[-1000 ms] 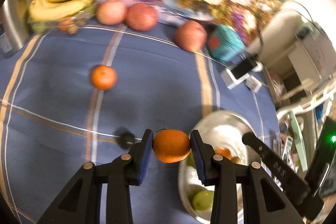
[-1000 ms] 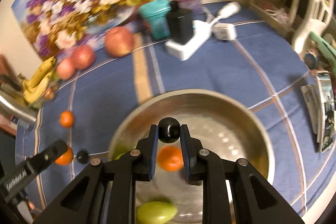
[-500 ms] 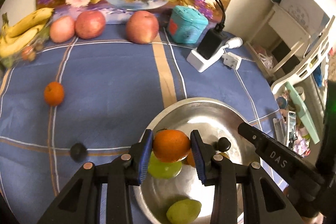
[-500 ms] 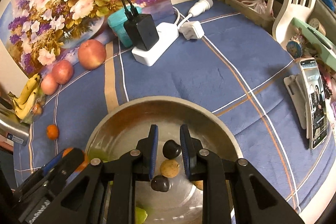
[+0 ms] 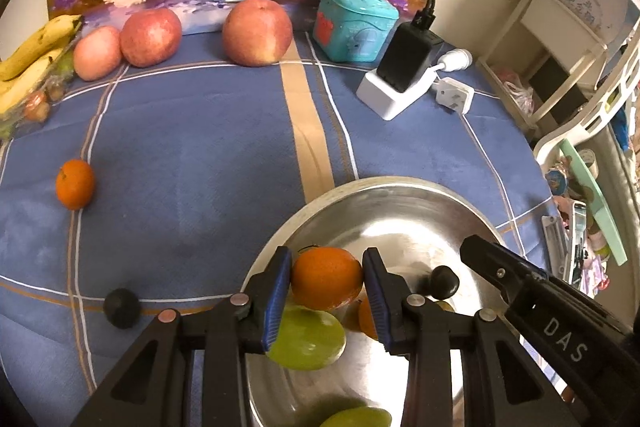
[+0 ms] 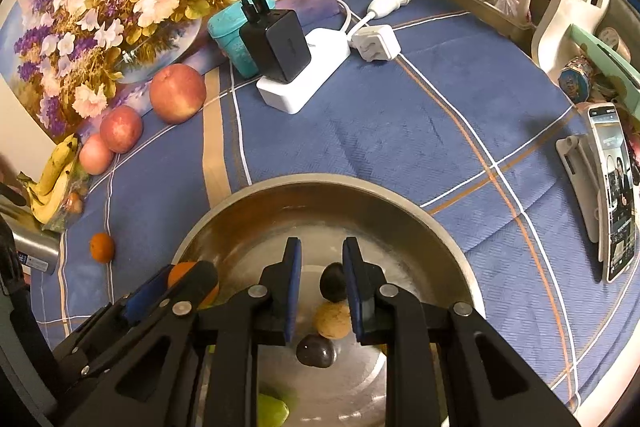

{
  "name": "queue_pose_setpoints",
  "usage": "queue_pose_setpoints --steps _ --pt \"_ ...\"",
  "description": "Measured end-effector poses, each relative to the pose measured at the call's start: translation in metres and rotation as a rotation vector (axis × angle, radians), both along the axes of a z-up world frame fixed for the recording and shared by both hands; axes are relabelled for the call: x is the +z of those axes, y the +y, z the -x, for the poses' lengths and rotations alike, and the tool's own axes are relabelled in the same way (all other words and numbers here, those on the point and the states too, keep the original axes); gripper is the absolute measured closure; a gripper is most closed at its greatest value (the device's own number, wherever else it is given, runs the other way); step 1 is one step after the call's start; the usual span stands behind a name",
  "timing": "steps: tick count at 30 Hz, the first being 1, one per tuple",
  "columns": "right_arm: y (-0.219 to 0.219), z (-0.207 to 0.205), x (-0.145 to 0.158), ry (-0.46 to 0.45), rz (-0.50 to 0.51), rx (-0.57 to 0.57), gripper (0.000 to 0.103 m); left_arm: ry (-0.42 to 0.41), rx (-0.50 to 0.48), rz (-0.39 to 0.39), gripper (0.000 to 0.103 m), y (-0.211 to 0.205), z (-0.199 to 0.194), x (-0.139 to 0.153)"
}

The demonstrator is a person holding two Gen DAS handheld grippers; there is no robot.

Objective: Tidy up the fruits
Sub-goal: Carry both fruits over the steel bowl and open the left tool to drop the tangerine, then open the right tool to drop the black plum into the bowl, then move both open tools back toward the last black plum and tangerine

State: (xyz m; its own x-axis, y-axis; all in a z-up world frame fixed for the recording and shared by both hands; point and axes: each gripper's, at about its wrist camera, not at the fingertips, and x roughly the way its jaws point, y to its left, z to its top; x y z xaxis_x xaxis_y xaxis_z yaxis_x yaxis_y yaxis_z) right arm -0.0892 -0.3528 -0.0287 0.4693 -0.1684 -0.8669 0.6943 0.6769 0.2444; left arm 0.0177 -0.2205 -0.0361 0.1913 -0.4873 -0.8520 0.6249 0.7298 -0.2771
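Note:
My left gripper (image 5: pixel 325 277) is shut on an orange (image 5: pixel 326 277) and holds it over the near left part of a steel bowl (image 5: pixel 400 195). The bowl holds green fruits (image 5: pixel 308 339), another orange piece and a dark plum (image 5: pixel 444 281). My right gripper (image 6: pixel 319 273) is open over the bowl (image 6: pixel 320 187). A dark plum (image 6: pixel 333 281) lies below, near its right finger, with a tan fruit (image 6: pixel 332 319) and another dark plum (image 6: pixel 315 350) beneath. A small orange (image 5: pixel 75 183) and a dark plum (image 5: pixel 121 307) lie on the blue cloth at left.
Three apples (image 5: pixel 256 31) and bananas (image 5: pixel 28 59) line the back left by a flower painting. A teal box (image 5: pixel 354 23), a white power strip with a black charger (image 5: pixel 404 75) and a plug stand behind the bowl. A phone on a stand (image 6: pixel 608 187) is at right.
My left gripper carried the orange rightwards, from above the cloth to over the bowl. My right gripper opened and let its dark plum drop into the bowl.

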Motion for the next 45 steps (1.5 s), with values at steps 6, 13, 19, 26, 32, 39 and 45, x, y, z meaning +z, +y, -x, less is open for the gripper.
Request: queue_pose_setpoints --steps 6,13,19,26,32,39,45 --pt "0.002 -0.001 0.001 0.000 0.005 0.009 0.081 -0.006 -0.004 0.002 0.055 0.002 0.002 0.004" --pt "0.003 -0.001 0.003 -0.003 0.009 0.018 0.081 -0.020 -0.003 -0.015 0.054 0.006 0.004 0.010" --pt "0.007 -0.002 0.008 -0.008 0.023 0.031 0.081 -0.029 0.024 -0.043 0.055 0.016 0.000 0.013" --pt "0.014 -0.006 0.011 -0.008 0.033 0.052 0.081 -0.022 0.096 -0.063 0.055 0.043 -0.013 0.017" --pt "0.027 -0.012 0.016 -0.025 0.042 0.083 0.081 -0.034 0.179 -0.065 0.054 0.077 -0.031 0.026" --pt "0.048 -0.024 0.020 -0.023 0.067 0.143 0.081 -0.026 0.279 -0.065 0.050 0.114 -0.051 0.028" --pt "0.063 -0.031 0.022 -0.018 0.093 0.179 0.081 -0.026 0.336 -0.047 0.046 0.136 -0.059 0.032"
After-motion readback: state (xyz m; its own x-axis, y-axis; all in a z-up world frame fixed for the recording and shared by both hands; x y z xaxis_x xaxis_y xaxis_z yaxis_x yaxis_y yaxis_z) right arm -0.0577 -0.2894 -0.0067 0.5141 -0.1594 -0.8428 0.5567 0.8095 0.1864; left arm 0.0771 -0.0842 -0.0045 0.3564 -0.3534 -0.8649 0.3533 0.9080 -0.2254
